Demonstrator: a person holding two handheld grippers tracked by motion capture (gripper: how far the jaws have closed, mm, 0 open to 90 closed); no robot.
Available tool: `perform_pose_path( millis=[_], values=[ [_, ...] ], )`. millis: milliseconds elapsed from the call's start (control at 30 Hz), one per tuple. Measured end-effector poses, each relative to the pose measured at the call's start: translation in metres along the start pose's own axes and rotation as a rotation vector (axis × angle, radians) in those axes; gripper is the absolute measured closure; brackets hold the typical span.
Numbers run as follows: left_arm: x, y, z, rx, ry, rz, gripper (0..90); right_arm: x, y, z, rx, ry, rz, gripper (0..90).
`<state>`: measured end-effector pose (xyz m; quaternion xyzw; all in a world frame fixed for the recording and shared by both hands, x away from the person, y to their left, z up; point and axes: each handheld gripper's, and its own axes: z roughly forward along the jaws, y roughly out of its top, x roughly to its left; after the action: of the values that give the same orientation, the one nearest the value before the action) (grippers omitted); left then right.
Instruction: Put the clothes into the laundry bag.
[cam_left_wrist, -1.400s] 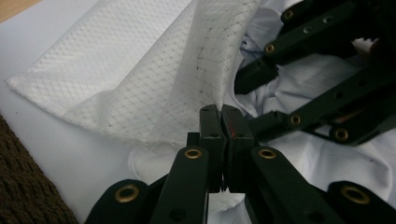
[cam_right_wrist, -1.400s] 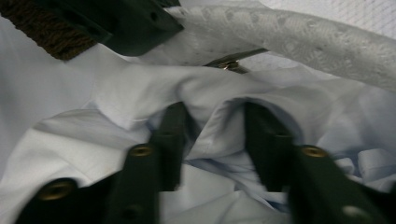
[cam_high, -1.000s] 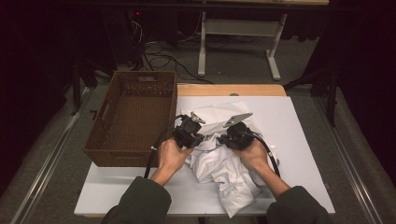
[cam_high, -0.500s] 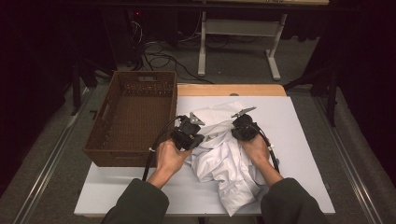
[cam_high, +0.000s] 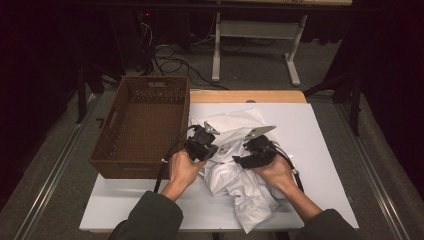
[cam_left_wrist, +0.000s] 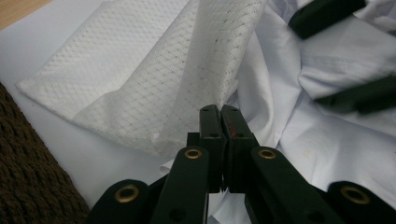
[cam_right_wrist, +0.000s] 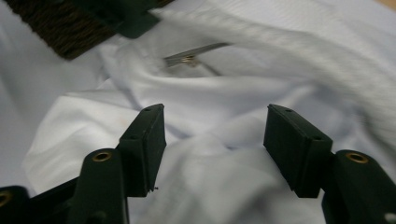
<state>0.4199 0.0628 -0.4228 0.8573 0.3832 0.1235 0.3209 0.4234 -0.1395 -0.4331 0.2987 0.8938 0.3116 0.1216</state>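
A crumpled white garment (cam_high: 235, 175) lies mid-table, its mesh layer (cam_left_wrist: 154, 79) spread toward the basket. My left gripper (cam_high: 212, 150) is at the garment's left edge, and in the left gripper view it (cam_left_wrist: 220, 112) is shut on a raised fold of the mesh. My right gripper (cam_high: 241, 159) hovers low over the garment's middle. Its jaws (cam_right_wrist: 215, 135) have just been opening and now stand wide apart. A hump of smooth white cloth (cam_right_wrist: 210, 154) lies between them, and the pads do not press on it.
A brown woven basket (cam_high: 116, 142), with nothing in it, stands at the left on the white table top (cam_high: 325, 150), close to my left gripper. A wooden strip (cam_high: 250, 96) runs along the far edge. Bare table lies right of the garment.
The right gripper went away from the person, then came back nearer, and its jaws opened and let the cloth go. The left gripper kept still, shut on the mesh.
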Motion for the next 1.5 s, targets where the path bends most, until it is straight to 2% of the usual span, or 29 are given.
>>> perform_pose_path(
  millis=[67, 133, 233, 333, 433, 500, 633, 667, 767, 900, 1067, 1167, 1333, 1433, 1500],
  values=[
    [0.001, 0.0, 0.0, 0.003, -0.006, -0.002, 88.2, 0.006, 0.001, 0.015, 0.042, 0.015, -0.015, 34.5],
    [0.003, 0.0, 0.001, 0.005, -0.004, -0.005, 88.2, 0.006, 0.0, 0.036, 0.107, 0.025, -0.008, 32.8],
    [0.004, -0.001, 0.004, 0.014, 0.002, -0.002, 88.2, 0.004, -0.003, 0.053, 0.147, 0.02, 0.026, 35.9],
    [0.004, -0.001, 0.006, 0.019, 0.004, -0.005, 88.2, 0.007, -0.006, 0.057, 0.184, -0.023, -0.019, 59.9],
    [0.003, -0.001, 0.008, 0.028, 0.014, 0.001, 88.2, 0.008, -0.008, 0.052, 0.174, -0.017, -0.104, 82.8],
    [0.002, -0.001, 0.008, 0.035, 0.027, 0.014, 88.2, 0.009, -0.009, 0.044, 0.143, -0.009, -0.11, 87.3],
    [0.002, -0.001, 0.008, 0.034, 0.035, 0.024, 88.3, 0.005, -0.011, 0.021, 0.053, 0.002, -0.085, 88.3],
    [0.002, -0.001, 0.008, 0.033, 0.034, 0.026, 88.3, 0.002, -0.01, 0.013, 0.015, -0.006, -0.074, 88.3],
    [0.0, -0.001, 0.007, 0.033, 0.034, 0.033, 88.5, -0.006, -0.009, -0.002, -0.034, -0.037, -0.03, 88.5],
    [-0.002, 0.0, 0.001, 0.02, 0.035, 0.039, 88.6, -0.019, -0.009, -0.009, -0.065, -0.07, 0.031, 88.6],
    [-0.007, 0.002, -0.006, 0.007, 0.046, 0.079, 88.9, -0.031, -0.008, -0.008, -0.083, -0.107, 0.077, 88.8],
    [-0.011, 0.003, -0.008, -0.007, 0.029, 0.092, 89.0, -0.036, -0.008, -0.002, -0.058, -0.134, 0.089, 88.8],
    [-0.019, 0.002, -0.013, -0.021, 0.023, 0.111, 89.1, -0.045, -0.01, 0.021, 0.03, -0.231, 0.069, 88.8],
    [-0.022, 0.001, -0.014, -0.013, 0.033, 0.128, 89.1, -0.055, -0.013, 0.033, 0.066, -0.257, 0.112, 88.6],
    [-0.02, 0.001, -0.01, -0.001, 0.032, 0.117, 89.0, -0.059, -0.012, 0.036, 0.073, -0.246, 0.149, 87.6]
  ],
)
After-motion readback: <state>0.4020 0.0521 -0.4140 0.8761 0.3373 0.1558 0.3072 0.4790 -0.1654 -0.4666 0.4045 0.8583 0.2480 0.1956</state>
